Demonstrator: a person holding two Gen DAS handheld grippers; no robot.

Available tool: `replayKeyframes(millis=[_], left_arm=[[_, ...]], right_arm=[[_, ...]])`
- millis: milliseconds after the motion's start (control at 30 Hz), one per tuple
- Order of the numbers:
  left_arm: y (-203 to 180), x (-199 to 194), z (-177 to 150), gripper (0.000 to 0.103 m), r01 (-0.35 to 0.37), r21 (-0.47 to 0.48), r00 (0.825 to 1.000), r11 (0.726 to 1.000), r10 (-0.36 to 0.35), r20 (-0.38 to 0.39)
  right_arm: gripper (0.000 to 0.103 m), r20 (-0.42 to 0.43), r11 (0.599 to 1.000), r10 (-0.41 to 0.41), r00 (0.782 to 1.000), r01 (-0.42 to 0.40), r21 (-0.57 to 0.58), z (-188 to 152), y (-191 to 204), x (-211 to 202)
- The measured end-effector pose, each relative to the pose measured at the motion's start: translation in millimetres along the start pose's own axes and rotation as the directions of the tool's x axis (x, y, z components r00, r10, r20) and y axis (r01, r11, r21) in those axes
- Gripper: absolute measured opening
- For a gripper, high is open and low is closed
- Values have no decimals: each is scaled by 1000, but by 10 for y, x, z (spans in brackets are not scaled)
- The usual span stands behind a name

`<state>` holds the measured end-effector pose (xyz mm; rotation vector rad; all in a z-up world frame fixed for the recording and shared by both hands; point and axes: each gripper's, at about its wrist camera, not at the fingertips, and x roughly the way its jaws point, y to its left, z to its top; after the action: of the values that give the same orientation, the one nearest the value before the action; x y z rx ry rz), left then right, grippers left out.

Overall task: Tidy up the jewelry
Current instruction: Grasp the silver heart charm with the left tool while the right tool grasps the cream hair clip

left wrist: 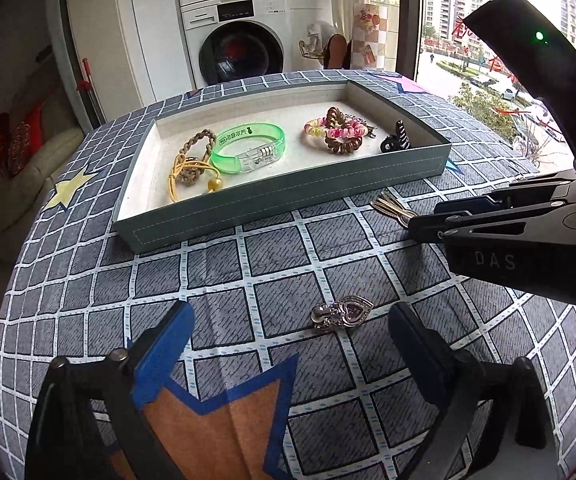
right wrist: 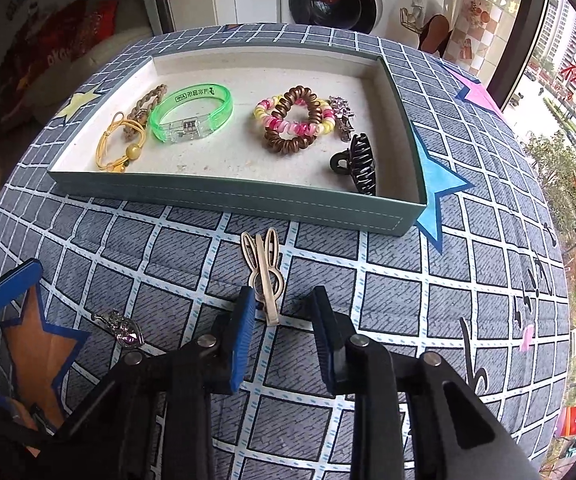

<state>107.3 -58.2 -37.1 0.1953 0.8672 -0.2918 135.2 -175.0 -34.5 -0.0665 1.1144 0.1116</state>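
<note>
A: Right wrist view: right gripper (right wrist: 281, 304) has narrowed around the clip (right wrist: 263, 276) at lower centre; one pad touches it, the other stands clear.
B: Squeeze square, then lift above the tray (right wrist: 223, 196) wall. Left gripper (left wrist: 288, 334) is wide, straddling the pendant (left wrist: 342, 314); open cloth all round.

One tray (right wrist: 223, 196), holding two bracelets: green (right wrist: 191, 114), braided (right wrist: 147, 102); three hair ties: yellow elastic (right wrist: 121, 144), brown coil (right wrist: 294, 124), pink coil (right wrist: 288, 120); two clips: black claw (right wrist: 358, 162), silver (right wrist: 342, 114). On the cloth (right wrist: 408, 300): one rabbit hairpin (right wrist: 263, 272), one silver heart clip (left wrist: 342, 314)
</note>
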Motion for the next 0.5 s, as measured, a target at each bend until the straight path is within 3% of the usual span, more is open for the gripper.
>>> replayKeyframes(millis=[67, 233, 300, 367, 433, 500], left_arm=[[-32, 45, 20, 97, 6, 20, 1000, 1000, -6, -14], [-76, 85, 43, 73, 51, 40, 998, 998, -50, -24], [-76, 83, 44, 49, 91, 35, 996, 995, -90, -29], [-85, 80, 40, 43, 100, 39, 995, 994, -99, -30], [-70, 69, 32, 30, 112, 29, 993, 993, -111, -30], [-22, 53, 25, 30, 134, -2, 990, 991, -133, -38]], right_arm=[[22, 1, 1000, 5, 1000, -5, 2, -5, -28, -5], [21, 5, 1000, 6, 1000, -6, -7, -8, -27, -8], [21, 6, 1000, 8, 1000, -7, -9, -8, -30, -10], [21, 6, 1000, 9, 1000, -9, -12, -9, -28, -10], [21, 8, 1000, 7, 1000, -7, -22, -17, -20, -15], [9, 10, 999, 17, 1000, -17, -27, -32, -4, -25]])
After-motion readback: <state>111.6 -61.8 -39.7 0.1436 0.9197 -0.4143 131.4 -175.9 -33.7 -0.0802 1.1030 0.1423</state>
